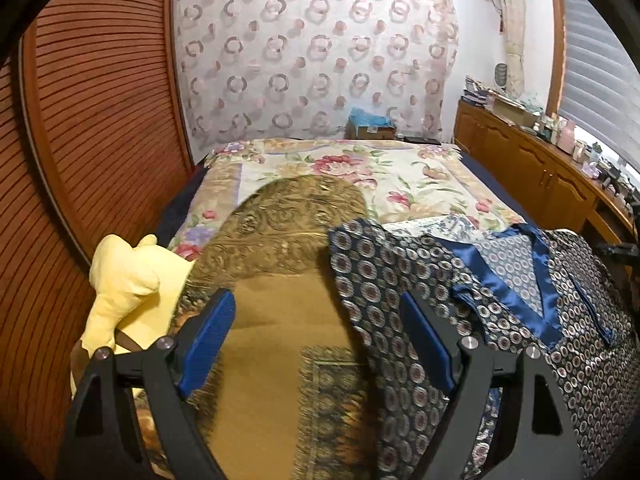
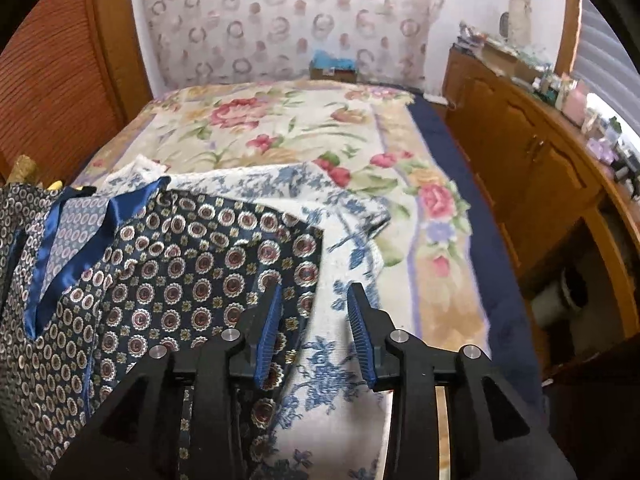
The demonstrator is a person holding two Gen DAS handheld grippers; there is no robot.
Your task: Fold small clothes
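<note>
Lying spread out on the bed (image 2: 492, 264), the navy patterned top (image 2: 172, 264) shows no fold yet: its blue satin collar (image 1: 536, 280) sits open and flat, and one sleeve reaches out to either side. The work therefore looks to be at its very start, with every fold still to make.

The left gripper (image 1: 316, 340) hangs with its jaws wide apart and nothing between them. Under that gap lies a gold-brown patterned cloth (image 1: 272, 320), not the top; the top's sleeve edge (image 1: 376, 292) runs just inside the right-hand pad (image 1: 426, 344) and then carries on away to the right of the claw. A yellow garment (image 1: 128, 280) sits bunched to the left of it, also unfolded.

The right gripper (image 2: 314, 332) has its jaws partly apart and grips nothing. The top's other edge (image 2: 304, 280) lies at its left pad (image 2: 268, 332), with the rest of the garment stretching off to the left; beneath the gap and ahead of it is a white-and-blue floral cloth (image 2: 340, 364).

Both claws look poised at opposite sides of the top, so taking hold of those edges seems the likely first step.
</note>
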